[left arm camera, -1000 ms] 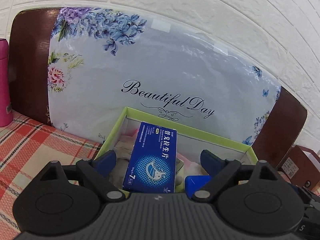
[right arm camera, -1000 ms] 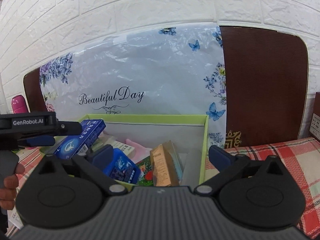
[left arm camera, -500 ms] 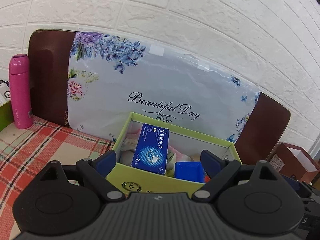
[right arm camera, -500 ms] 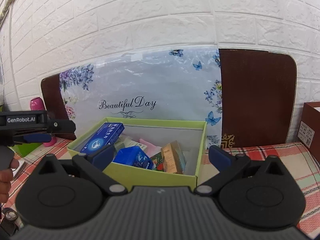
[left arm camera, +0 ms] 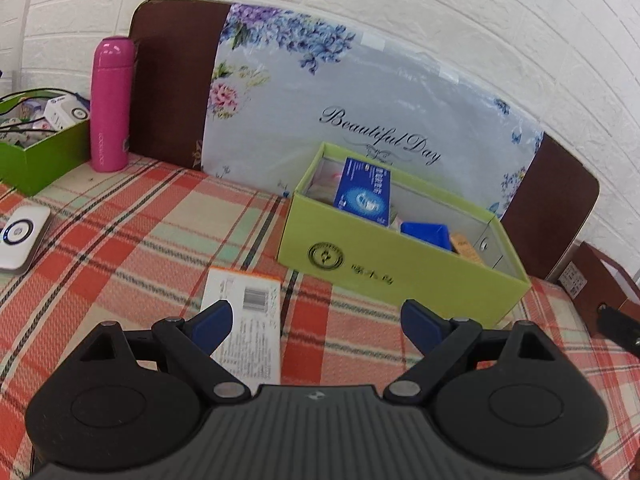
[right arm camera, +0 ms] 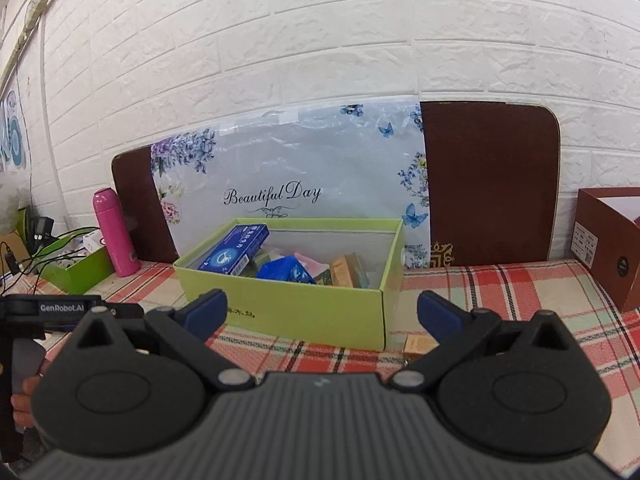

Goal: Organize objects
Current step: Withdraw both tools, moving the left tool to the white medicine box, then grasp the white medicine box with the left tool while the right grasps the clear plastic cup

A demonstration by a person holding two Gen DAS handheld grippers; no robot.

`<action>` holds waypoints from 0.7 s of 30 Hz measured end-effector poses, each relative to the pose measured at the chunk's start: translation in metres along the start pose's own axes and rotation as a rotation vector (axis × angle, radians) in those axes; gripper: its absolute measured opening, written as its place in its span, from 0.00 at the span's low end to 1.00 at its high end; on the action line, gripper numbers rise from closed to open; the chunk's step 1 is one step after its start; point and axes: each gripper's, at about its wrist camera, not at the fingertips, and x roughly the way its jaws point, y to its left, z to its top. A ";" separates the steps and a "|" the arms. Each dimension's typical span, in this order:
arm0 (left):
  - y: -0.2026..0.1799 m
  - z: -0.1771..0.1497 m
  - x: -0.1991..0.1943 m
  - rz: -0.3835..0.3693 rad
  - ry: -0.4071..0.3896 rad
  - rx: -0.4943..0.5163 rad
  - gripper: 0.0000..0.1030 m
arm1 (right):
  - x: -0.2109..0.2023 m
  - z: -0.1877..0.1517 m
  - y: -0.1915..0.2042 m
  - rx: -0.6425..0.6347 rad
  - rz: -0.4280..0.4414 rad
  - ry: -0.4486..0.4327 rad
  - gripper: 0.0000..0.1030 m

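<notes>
A light green box (left arm camera: 400,272) (right arm camera: 304,308) sits on the plaid tablecloth against a floral board. Inside it a blue medicine box (left arm camera: 364,192) (right arm camera: 236,250) leans on the left wall, beside a blue pack (right arm camera: 286,272) and a tan box (right arm camera: 346,270). A white and orange flat carton (left arm camera: 244,320) lies on the cloth under my left gripper (left arm camera: 316,322), which is open and empty. My right gripper (right arm camera: 322,314) is open and empty too, held back from the green box. A small tan box (right arm camera: 418,345) lies near the box's right front corner.
A pink bottle (left arm camera: 110,104) (right arm camera: 116,236) stands at the left by a darker green box (left arm camera: 36,152) with cables. A white round-buttoned device (left arm camera: 20,236) lies on the cloth. A brown box (right arm camera: 608,240) stands at the right. A hand (right arm camera: 22,400) holds the other gripper.
Both grippers have pulled back and away from the green box, so it looks smaller. The blue medicine box stays leaning inside it. The flat carton and pink bottle have come into view.
</notes>
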 end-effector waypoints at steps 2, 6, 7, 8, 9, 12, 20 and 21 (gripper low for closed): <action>0.004 -0.009 0.007 0.031 0.017 0.007 0.91 | -0.008 -0.007 -0.006 0.010 -0.012 0.008 1.00; 0.010 -0.018 0.026 0.116 0.058 0.031 0.91 | -0.022 -0.021 -0.024 0.022 -0.061 0.029 1.00; 0.011 -0.018 0.030 0.125 0.065 0.032 0.91 | -0.025 -0.024 -0.030 0.026 -0.076 0.035 1.00; 0.012 -0.019 0.034 0.129 0.069 0.034 0.91 | -0.028 -0.028 -0.037 0.034 -0.092 0.040 1.00; 0.012 -0.019 0.037 0.133 0.070 0.041 0.91 | -0.029 -0.030 -0.045 0.047 -0.109 0.046 1.00; 0.010 -0.017 0.049 0.169 0.076 0.075 0.91 | -0.031 -0.039 -0.067 0.093 -0.166 0.066 1.00; 0.016 -0.022 0.078 0.233 0.133 0.092 0.91 | -0.009 -0.059 -0.096 0.133 -0.202 0.151 1.00; 0.014 -0.023 0.078 0.228 0.126 0.109 0.89 | -0.005 -0.061 -0.097 0.126 -0.206 0.157 1.00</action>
